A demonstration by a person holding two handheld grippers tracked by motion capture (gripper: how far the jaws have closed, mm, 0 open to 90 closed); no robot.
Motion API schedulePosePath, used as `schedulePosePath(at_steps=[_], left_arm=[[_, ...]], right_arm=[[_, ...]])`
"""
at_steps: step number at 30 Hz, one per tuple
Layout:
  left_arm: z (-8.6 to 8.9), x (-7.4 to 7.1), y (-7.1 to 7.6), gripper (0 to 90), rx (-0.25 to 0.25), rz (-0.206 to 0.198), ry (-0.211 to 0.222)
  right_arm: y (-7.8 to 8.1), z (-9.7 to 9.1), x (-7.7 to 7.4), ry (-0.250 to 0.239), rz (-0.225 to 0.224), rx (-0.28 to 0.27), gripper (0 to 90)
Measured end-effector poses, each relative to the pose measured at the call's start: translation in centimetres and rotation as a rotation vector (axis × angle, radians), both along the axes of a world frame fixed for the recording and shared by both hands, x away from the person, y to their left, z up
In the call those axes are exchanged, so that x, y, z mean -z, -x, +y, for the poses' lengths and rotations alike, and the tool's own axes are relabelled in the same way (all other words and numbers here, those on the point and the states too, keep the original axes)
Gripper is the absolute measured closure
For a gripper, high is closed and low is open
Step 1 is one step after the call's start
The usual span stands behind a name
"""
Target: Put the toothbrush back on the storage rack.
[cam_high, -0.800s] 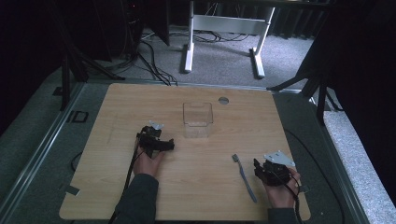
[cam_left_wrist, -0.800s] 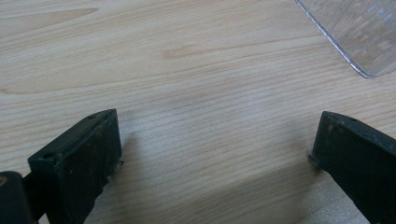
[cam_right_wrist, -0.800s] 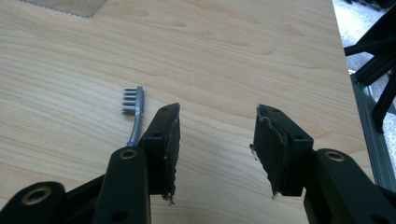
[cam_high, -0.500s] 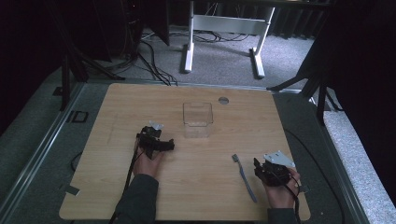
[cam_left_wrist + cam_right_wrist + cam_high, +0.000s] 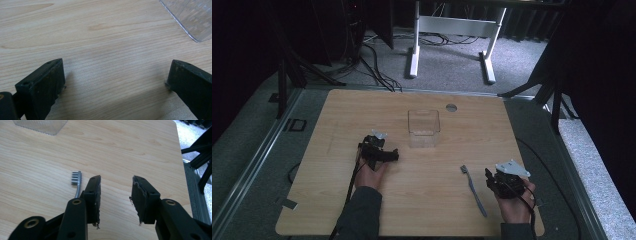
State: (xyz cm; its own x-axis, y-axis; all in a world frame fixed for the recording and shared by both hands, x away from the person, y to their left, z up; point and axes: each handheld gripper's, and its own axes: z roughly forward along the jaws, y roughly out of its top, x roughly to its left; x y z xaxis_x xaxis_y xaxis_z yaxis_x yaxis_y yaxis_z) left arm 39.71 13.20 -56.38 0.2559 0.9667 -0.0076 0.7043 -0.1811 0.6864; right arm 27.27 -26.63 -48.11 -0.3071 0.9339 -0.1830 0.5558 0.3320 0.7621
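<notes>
A: Two tools, both spread and empty. From above, the toothbrush [image 5: 473,189] lies lower right, just left of your right tool [image 5: 493,181], handle running toward the bottom edge.

B: And the right gripper view?

A: Bristles left of the jaws; the left tool [image 5: 388,155] is well apart.

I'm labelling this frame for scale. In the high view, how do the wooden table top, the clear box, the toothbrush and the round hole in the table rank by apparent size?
Largest to smallest:
1. wooden table top
2. clear box
3. toothbrush, long but very thin
4. round hole
</notes>
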Motion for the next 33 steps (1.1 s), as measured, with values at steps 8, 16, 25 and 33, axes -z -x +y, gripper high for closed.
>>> schedulePosePath(at_steps=[8, 16, 25, 33], left_arm=[[0.0, 0.0, 0.0, 1.4, -0.002, 0.0, 0.0], [0.0, 0.0, 0.0, 1.4, -0.003, 0.0, 0.0], [0.0, 0.0, 0.0, 1.4, -0.003, 0.0, 0.0], [0.0, 0.0, 0.0, 1.4, -0.004, 0.0, 0.001]], right_arm=[[0.2, 0.6, -0.6, 0.003, 0.005, -0.03, 65.5], [0.4, 1.3, -0.9, -0.008, 0.033, -0.055, 62.1], [0.7, 1.3, -1.7, -0.056, 0.125, -0.035, 62.9], [0.2, 2.1, -2.2, -0.038, 0.137, -0.069, 65.9]])
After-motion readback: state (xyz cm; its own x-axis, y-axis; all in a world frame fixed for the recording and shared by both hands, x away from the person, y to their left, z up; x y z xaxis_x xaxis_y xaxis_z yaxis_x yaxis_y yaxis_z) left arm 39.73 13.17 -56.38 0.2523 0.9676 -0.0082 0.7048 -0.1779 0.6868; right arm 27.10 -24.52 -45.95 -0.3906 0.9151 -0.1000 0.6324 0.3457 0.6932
